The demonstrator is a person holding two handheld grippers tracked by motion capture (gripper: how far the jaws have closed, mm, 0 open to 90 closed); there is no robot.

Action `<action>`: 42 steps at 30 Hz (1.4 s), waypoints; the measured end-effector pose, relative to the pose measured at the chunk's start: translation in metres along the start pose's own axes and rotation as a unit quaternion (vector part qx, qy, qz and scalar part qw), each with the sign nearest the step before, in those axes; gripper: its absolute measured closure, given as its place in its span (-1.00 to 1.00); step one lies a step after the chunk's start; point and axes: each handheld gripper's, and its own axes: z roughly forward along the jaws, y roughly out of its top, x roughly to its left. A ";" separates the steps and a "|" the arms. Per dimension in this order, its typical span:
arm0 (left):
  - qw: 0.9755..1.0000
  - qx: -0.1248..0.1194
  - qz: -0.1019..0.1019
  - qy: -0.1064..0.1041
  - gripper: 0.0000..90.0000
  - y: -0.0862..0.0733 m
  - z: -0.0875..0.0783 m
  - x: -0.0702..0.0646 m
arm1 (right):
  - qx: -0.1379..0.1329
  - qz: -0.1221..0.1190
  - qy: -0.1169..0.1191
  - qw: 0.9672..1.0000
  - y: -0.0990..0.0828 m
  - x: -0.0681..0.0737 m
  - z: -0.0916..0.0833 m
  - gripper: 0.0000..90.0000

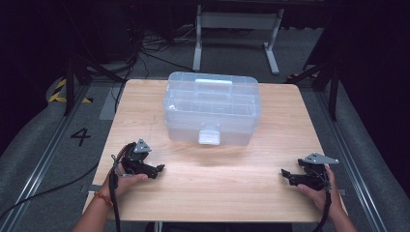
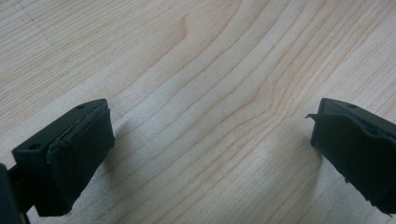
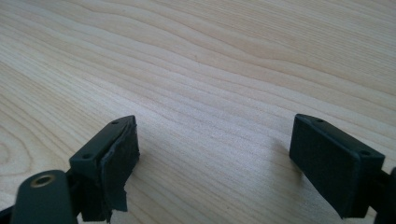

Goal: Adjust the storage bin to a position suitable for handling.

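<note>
**Storage box closed, both hand-held grippers empty: work not begun**

Progress. The clear plastic storage box [image 1: 212, 107] stands on the wooden surface [image 1: 212, 193], centred between left and right and nearer the far edge than the near one. Its lid is down, and the white latch [image 1: 209, 137] on the front wall hangs flat against the box, so it reads as fastened, though the fine detail is too small to confirm. The carry handle [image 1: 212, 84] lies folded on the lid. Nothing about the box looks handled. Judgement: everything is left to do, with the latch the likely first contact.

Grippers. The left hand-held gripper [image 1: 157, 169] rests near the near-left corner, well apart from the box. In the left gripper view its jaws stand wide, bare wood grain between the pads [image 2: 81, 161]. The right hand-held gripper [image 1: 286, 175] sits near the near-right corner, also well apart from the box; the right gripper view shows the jaws spread wide, nothing between them. Both point inward, toward the middle of the surface.

Orientation. Box upright, lid on top. Long axis runs left to right, parallel to the far edge. The latch side faces the near edge, toward the person; the handle runs along the same axis.
</note>
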 end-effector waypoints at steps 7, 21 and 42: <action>1.000 0.000 -0.007 0.001 -1.00 0.000 0.001 -0.001 | 0.000 0.001 -0.001 1.000 0.000 0.000 0.000 -0.64; 1.000 0.001 -0.007 0.004 -0.99 0.000 0.000 -0.002 | 0.007 -0.007 -0.001 1.000 0.003 -0.001 0.000 -0.61; 1.000 0.001 -0.008 0.004 -0.99 -0.001 -0.001 -0.003 | -0.051 -0.018 0.022 0.998 0.039 0.017 -0.013 -0.32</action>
